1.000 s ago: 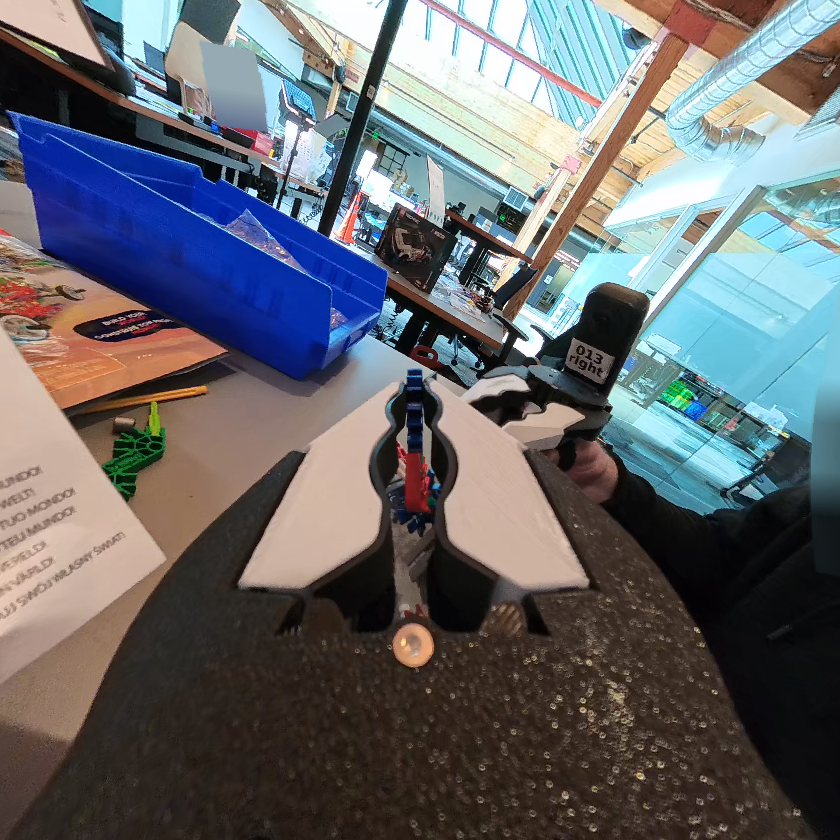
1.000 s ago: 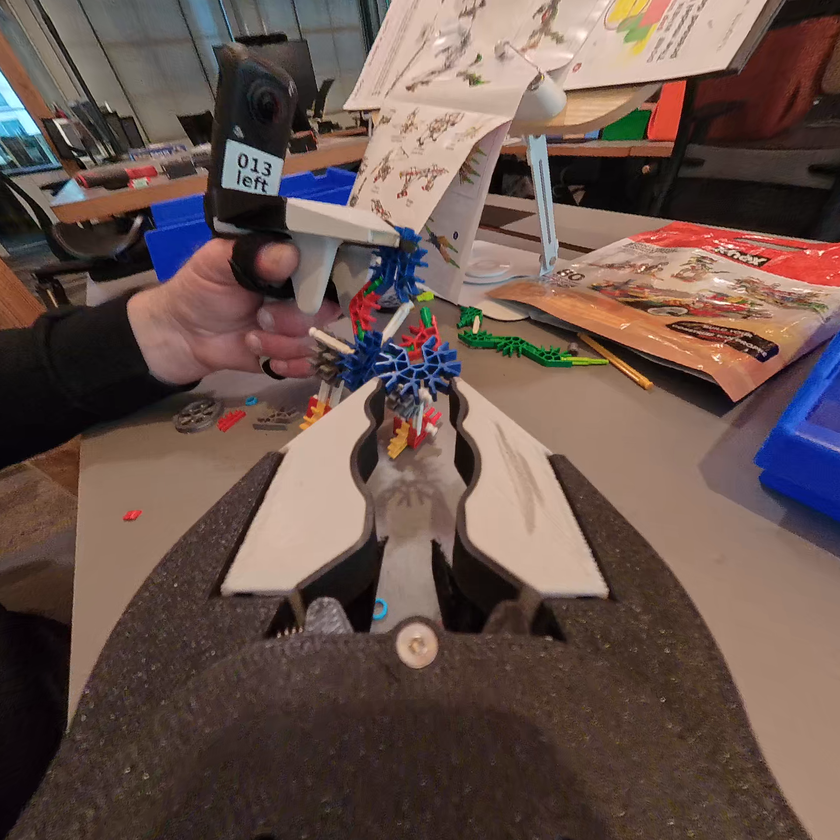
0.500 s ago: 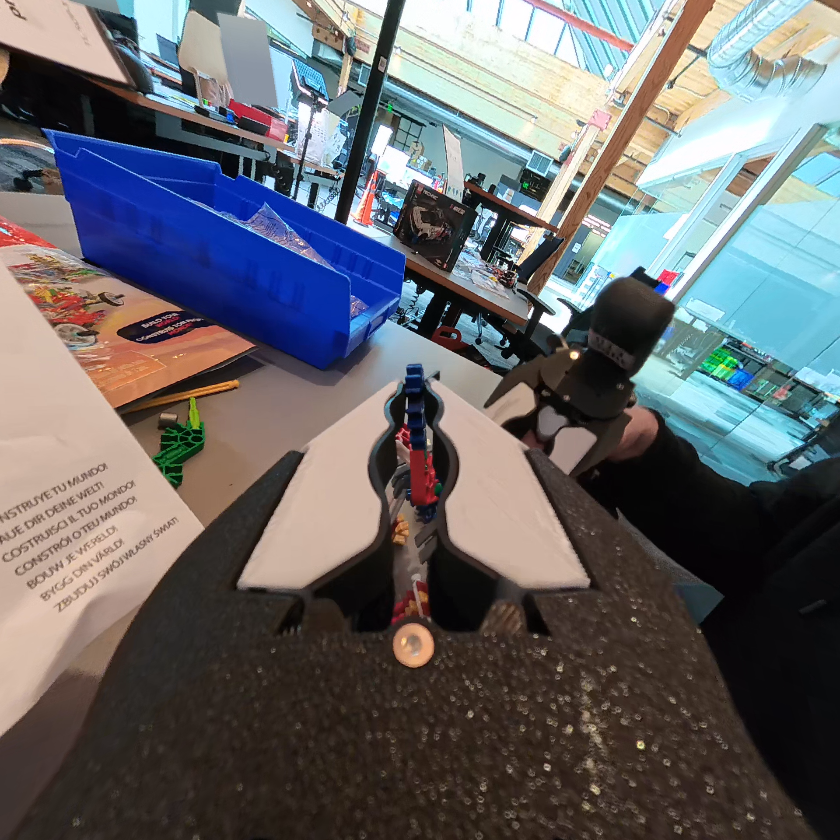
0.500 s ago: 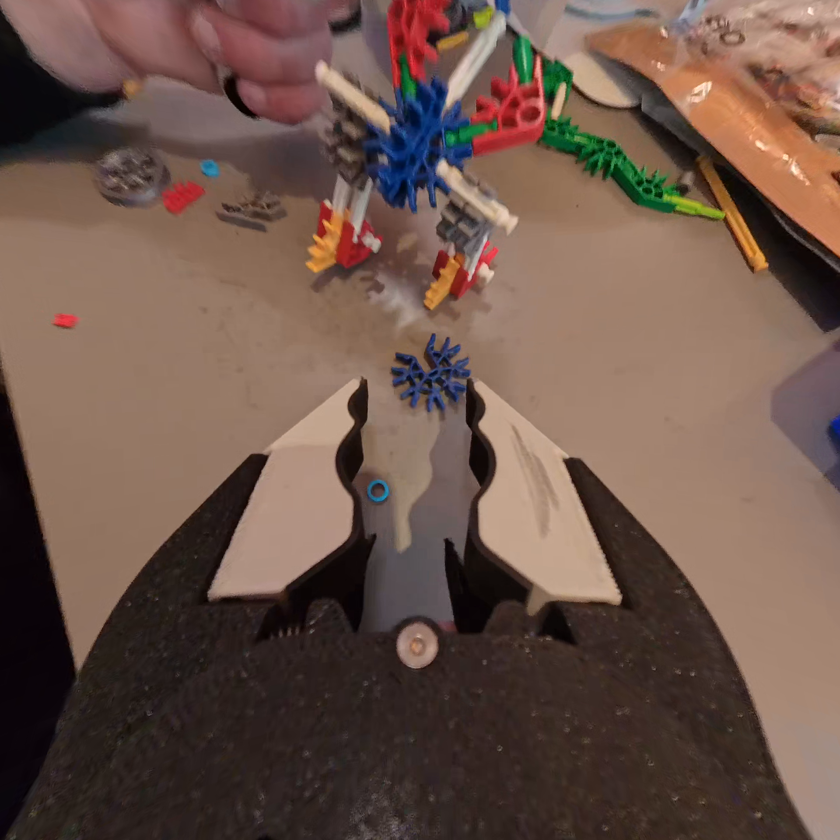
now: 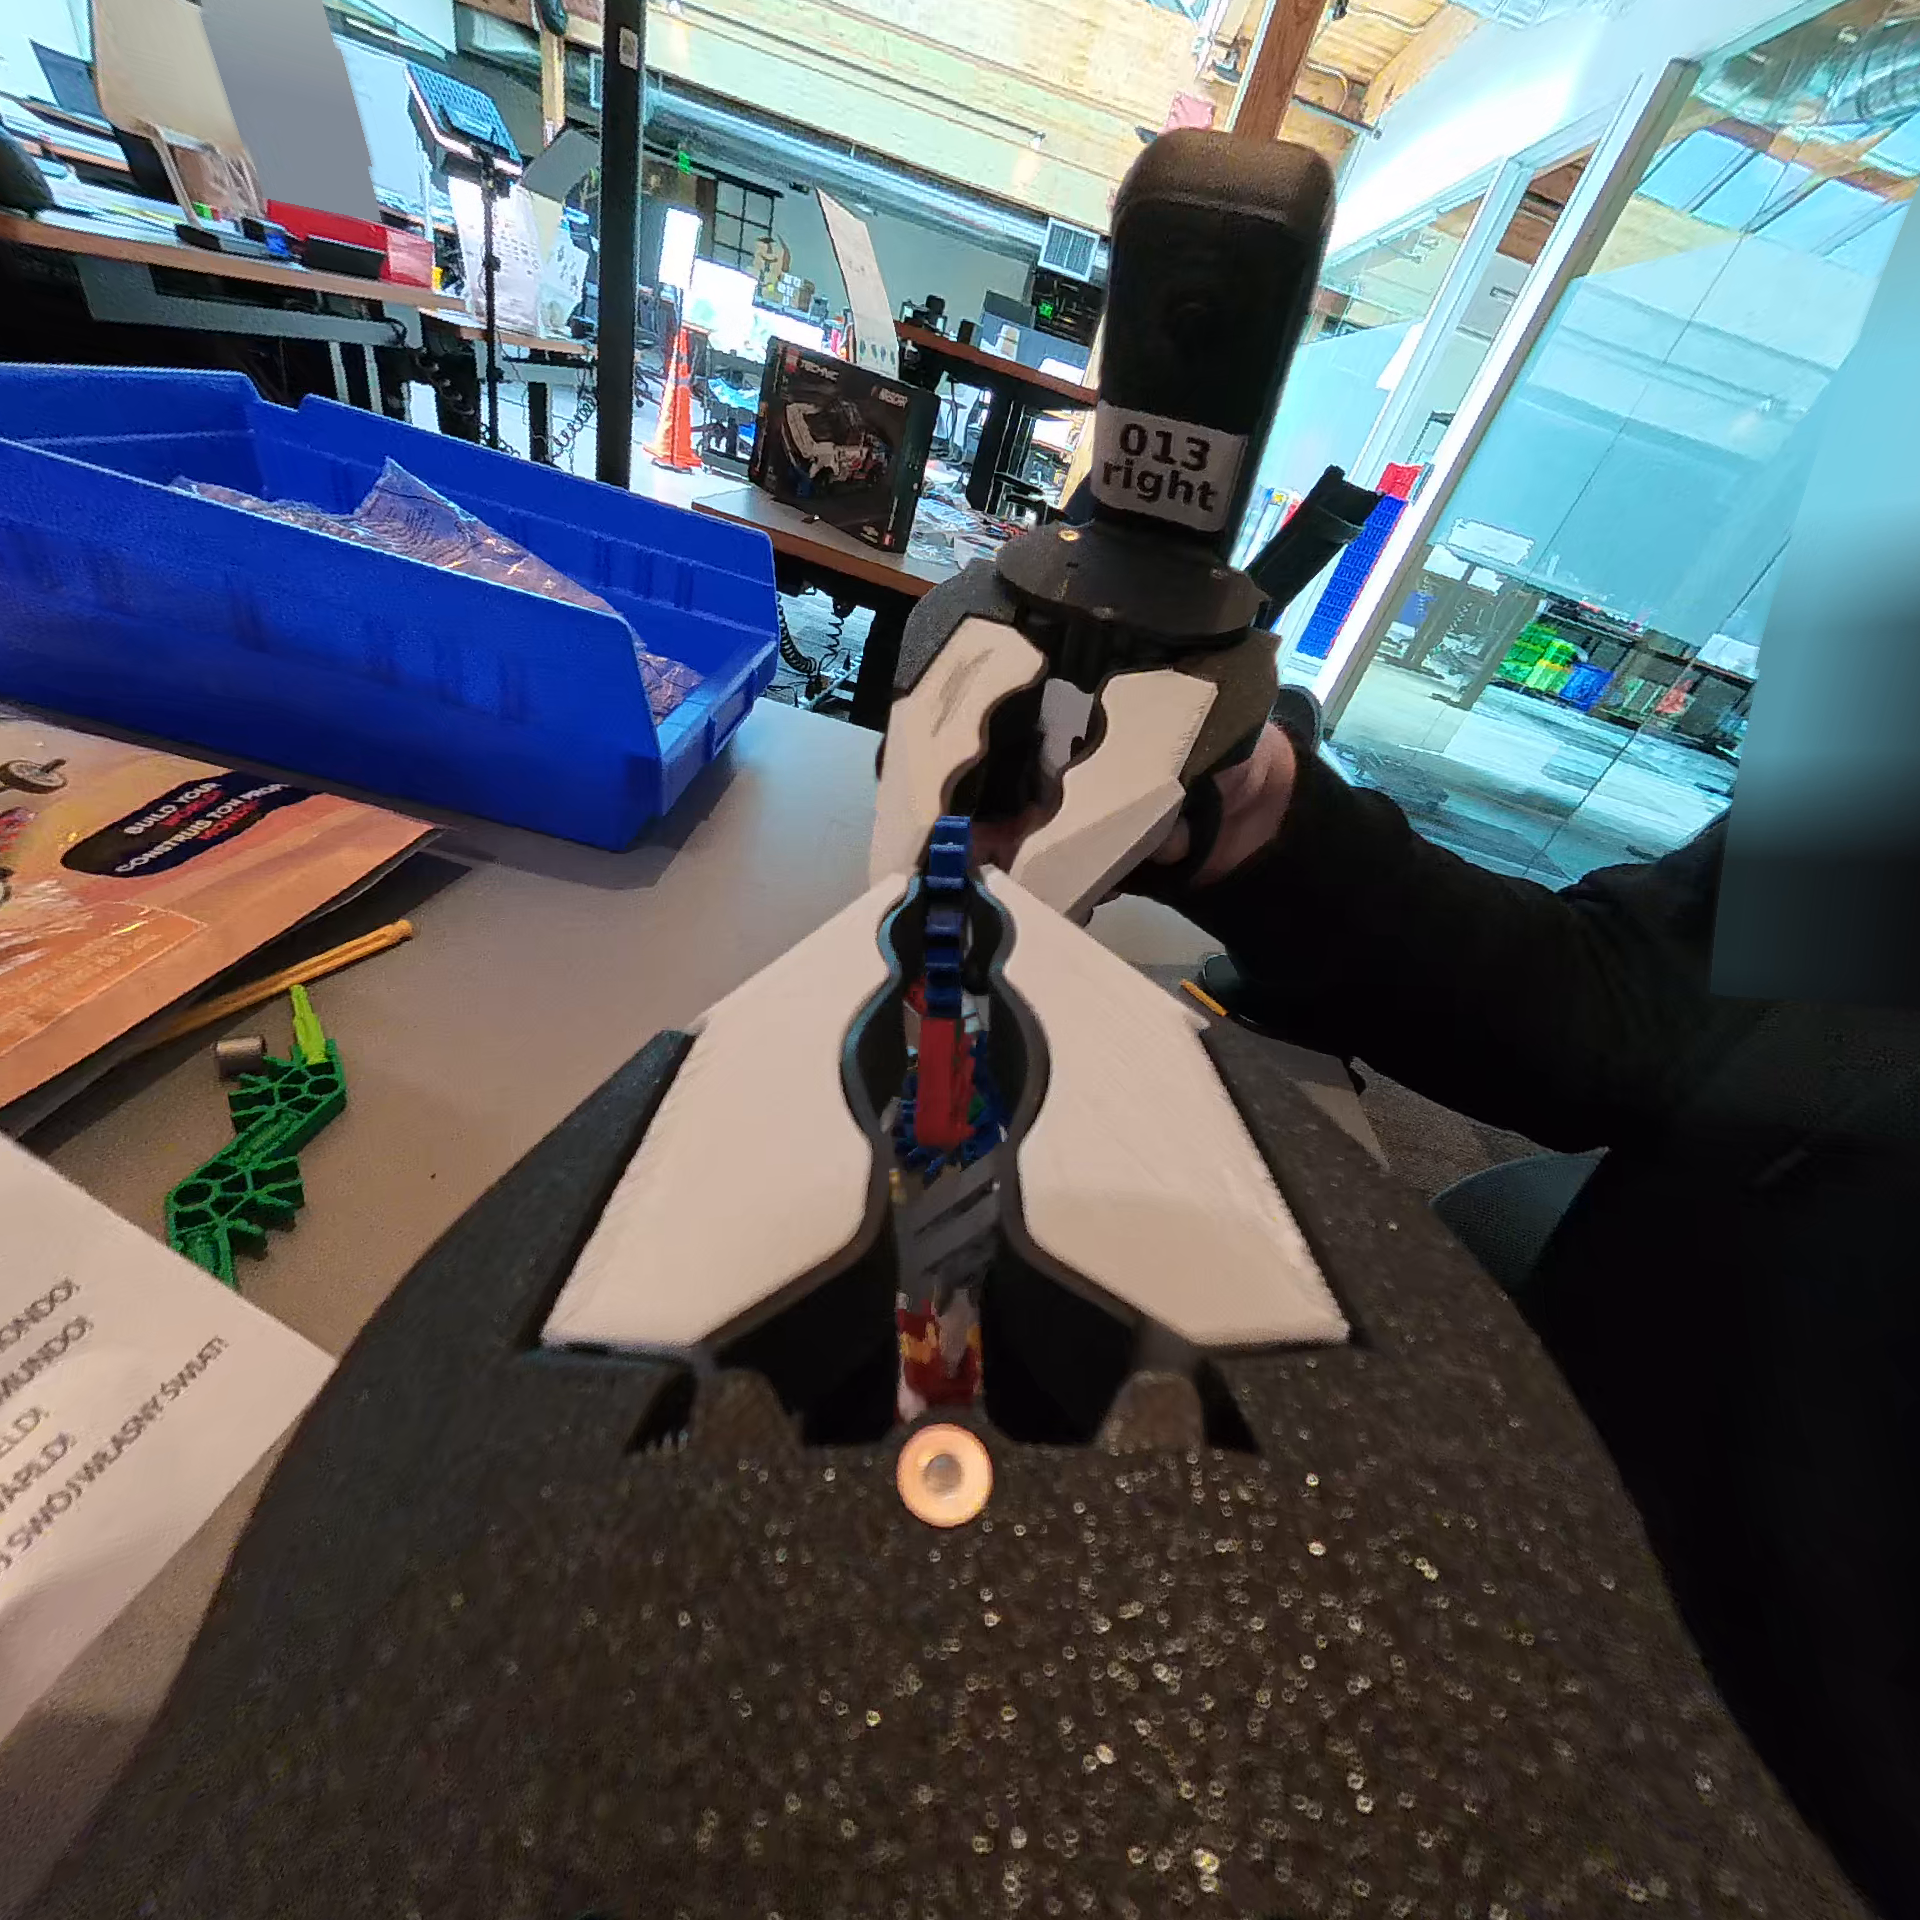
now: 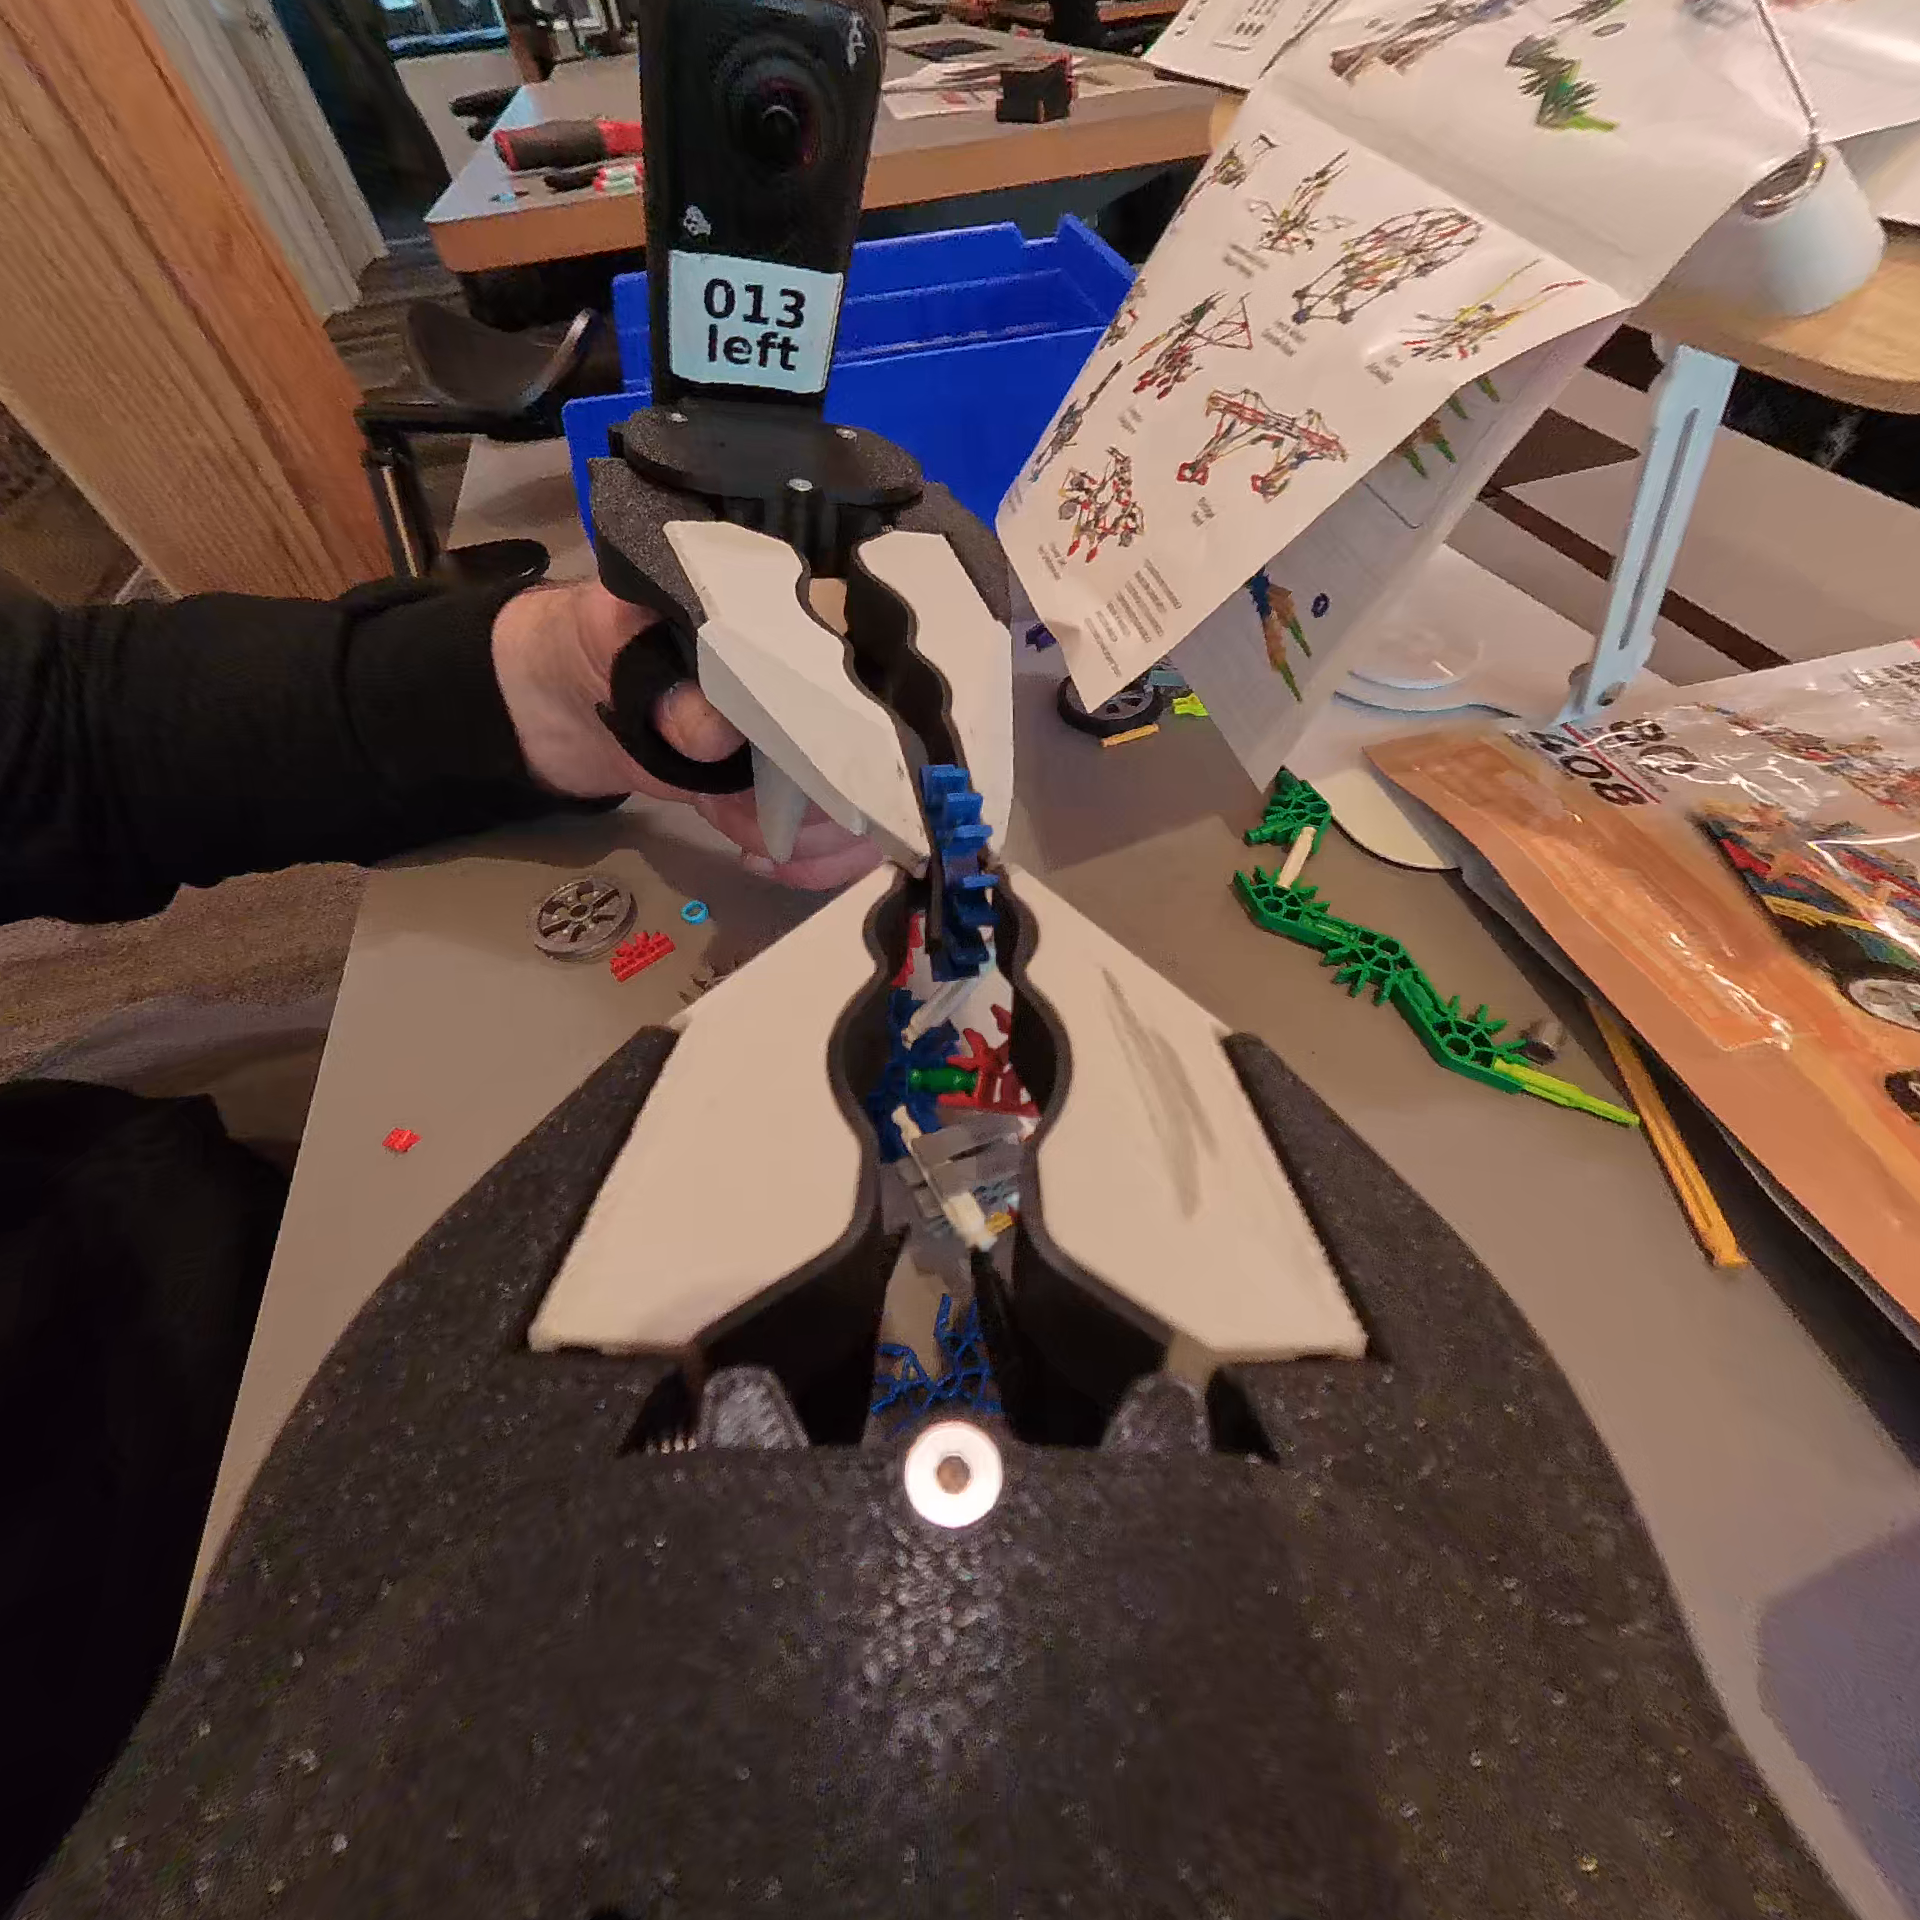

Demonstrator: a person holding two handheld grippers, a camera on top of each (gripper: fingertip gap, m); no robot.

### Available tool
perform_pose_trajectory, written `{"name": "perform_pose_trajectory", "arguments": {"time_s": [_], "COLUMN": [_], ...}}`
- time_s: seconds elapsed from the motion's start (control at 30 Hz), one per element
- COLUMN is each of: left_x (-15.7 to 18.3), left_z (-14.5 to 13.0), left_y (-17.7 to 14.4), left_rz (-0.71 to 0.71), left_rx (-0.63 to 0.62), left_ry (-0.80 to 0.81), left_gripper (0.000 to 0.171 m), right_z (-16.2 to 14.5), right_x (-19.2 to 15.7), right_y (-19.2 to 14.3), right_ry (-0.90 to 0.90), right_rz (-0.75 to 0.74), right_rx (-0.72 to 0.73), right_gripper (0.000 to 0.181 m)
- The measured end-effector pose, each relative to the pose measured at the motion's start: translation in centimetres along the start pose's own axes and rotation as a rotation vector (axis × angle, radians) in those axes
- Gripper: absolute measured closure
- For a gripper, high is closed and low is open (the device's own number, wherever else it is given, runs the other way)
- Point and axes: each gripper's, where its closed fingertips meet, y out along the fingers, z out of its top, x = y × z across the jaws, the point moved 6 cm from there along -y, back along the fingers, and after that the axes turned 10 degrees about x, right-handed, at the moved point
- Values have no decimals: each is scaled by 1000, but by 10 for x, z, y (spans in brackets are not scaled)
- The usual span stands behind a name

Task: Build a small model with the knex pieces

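Observation:
My left gripper (image 5: pixel 948 894) is shut on the top blue connector of a small toy model (image 5: pixel 940 1049) built of blue, red, grey and white rods and connectors, held above the grey table (image 5: pixel 582 987). My right gripper (image 6: pixel 954 883) faces it tip to tip and is shut on the same blue connector (image 6: pixel 956 873) from the opposite side. The rest of the model (image 6: pixel 966 1081) hangs between my right fingers. A loose blue snowflake connector (image 6: pixel 935 1371) lies on the table under the right gripper. The left gripper (image 6: pixel 956 831) also shows in the right wrist view, held by a hand.
A blue bin (image 5: pixel 364 644) stands at the back left. A green connector chain (image 6: pixel 1371 956), a yellow rod (image 5: pixel 301 966) and a printed parts bag (image 6: pixel 1714 883) lie to the right. An instruction sheet (image 6: pixel 1299 343) hangs on a stand. A grey wheel (image 6: pixel 582 914) and small red pieces (image 6: pixel 641 951) lie left. Only a small space, under 4 cm, lies between the two pairs of fingers. About 15 centimeters separates my right fingertips from the green connector chain (image 6: pixel 1371 956). Look for it in the left wrist view (image 5: pixel 230 1198) too.
My right gripper was open and tilted down over the loose blue connector. It has risen, levelled and closed on the model's top connector. The left gripper kept hold of the model.

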Motion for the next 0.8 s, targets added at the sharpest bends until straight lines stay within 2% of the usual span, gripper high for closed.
{"name": "perform_pose_trajectory", "arguments": {"time_s": [0.07,0.13,0.4,0.57,0.73,0.8], "left_x": [-2,-5,-2,-3,-1,-3], "left_z": [1,1,-3,3,-6,-17], "left_y": [-3,-6,-10,-15,-19,-16], "left_rz": [10,36,15,-10,-20,3], "left_rx": [10,-11,-91,-51,-156,-238], "left_ry": [8,29,19,-28,-5,47], "left_gripper": [161,147,142,133,133,145], "right_z": [0,-2,-6,-8,-5,-5], "right_x": [0,0,-2,1,5,4], "right_y": [-1,-1,2,-1,-5,-4], "right_ry": [14,24,98,94,96,115], "right_rz": [17,31,83,73,50,68], "right_rx": [12,23,58,58,84,92], "right_gripper": [171,175,174,175,176,176]}}
